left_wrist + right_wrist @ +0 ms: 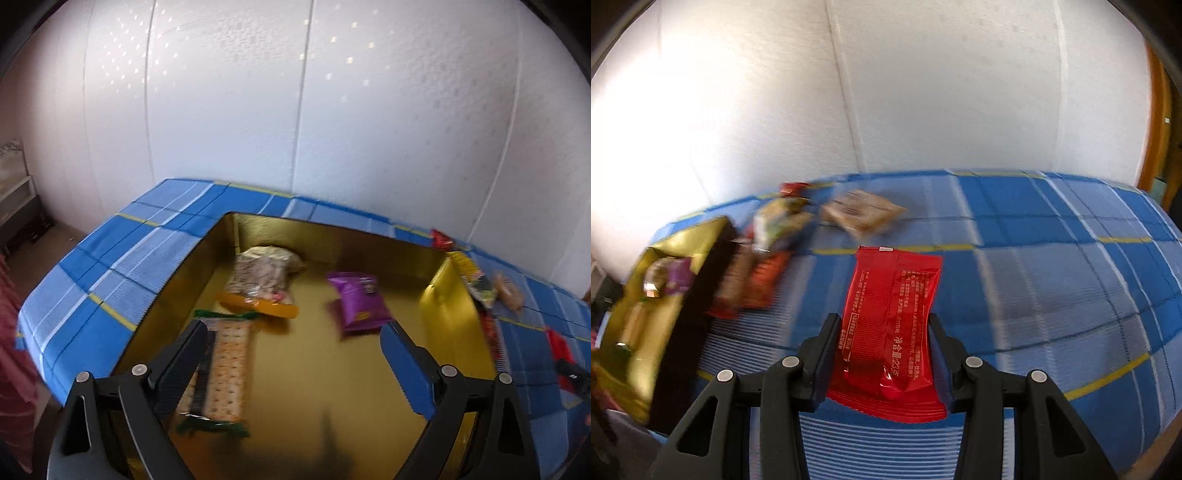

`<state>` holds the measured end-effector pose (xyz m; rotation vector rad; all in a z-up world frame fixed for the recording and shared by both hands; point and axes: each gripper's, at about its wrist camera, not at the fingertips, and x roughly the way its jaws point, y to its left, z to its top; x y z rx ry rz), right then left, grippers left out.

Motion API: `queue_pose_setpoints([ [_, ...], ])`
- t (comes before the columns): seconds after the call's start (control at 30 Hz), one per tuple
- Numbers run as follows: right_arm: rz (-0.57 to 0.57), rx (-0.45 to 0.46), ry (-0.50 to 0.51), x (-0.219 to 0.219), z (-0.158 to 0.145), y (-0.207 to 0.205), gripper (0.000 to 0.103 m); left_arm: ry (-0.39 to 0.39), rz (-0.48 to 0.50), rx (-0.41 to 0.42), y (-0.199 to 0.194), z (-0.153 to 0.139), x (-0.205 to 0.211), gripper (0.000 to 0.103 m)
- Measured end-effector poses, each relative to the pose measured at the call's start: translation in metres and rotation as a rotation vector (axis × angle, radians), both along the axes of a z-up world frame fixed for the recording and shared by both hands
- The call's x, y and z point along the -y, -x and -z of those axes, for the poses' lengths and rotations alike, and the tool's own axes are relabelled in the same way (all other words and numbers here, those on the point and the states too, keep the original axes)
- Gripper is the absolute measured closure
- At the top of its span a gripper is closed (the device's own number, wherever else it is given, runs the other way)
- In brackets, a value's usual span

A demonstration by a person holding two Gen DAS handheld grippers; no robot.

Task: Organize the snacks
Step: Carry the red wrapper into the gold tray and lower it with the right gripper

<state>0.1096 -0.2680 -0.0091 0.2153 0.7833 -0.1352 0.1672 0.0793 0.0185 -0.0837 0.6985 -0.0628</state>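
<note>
On the left, the gold-lined box (448, 284) sits on the blue plaid cloth (110, 266), its walls smooth and shiny; inside it, nearest the left wall, a cracker pack (229, 369) with green crimped ends lies flat, its long axis running away from the camera; beyond it rests a crinkled clear bag (264, 275) of pale snacks, with an orange strip across its near end; a glossy purple pouch (360, 301) lies toward the box's right side, its long axis tilted toward the far left; the left gripper (295, 354) hangs above the box floor with its jaws spread wide and nothing between them, its left finger over the cracker pack's edge, though contact cannot be told; past the box's right wall, blurred wrappers lie on the cloth.

In the right wrist view the same box (713, 229) stands at the far left, a row of blurred red and orange packets (750, 288) just beside it; a tan square packet (864, 214) lies further back; the right gripper (882, 332) clamps a red foil packet (894, 314) across its width, the pads pressing both long edges; the packet is flat, shiny and printed with white text, its long axis pointing straight ahead along the fingers, its crimped near end toward the camera.
</note>
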Motion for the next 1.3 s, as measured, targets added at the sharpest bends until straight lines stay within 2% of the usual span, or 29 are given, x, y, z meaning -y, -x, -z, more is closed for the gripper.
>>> queue_pose_setpoints([
  [0.13,-0.085,0.019,-0.033,-0.033,-0.018,-0.017,0.057,0.014,-0.012,-0.019,-0.002,0.003,-0.008,0.008],
  [0.5,-0.283,0.046,0.009,-0.118,-0.051,-0.064,0.057,-0.004,-0.048,-0.045,-0.006,0.005,-0.014,0.008],
  [0.77,-0.375,-0.039,0.088,-0.179,-0.042,-0.111,0.057,0.004,-0.099,-0.063,-0.009,0.009,-0.028,0.008],
  [0.9,-0.379,-0.095,0.159,-0.196,-0.029,-0.129,0.057,0.007,-0.1,-0.065,-0.009,0.009,-0.029,0.008],
  [1.03,-0.362,-0.148,0.201,-0.2,-0.016,-0.143,0.057,0.01,-0.092,-0.061,-0.009,0.009,-0.028,0.008],
  [1.3,-0.334,-0.212,0.209,-0.2,0.001,-0.157,0.055,0.021,-0.09,-0.074,-0.011,0.011,-0.029,0.008],
])
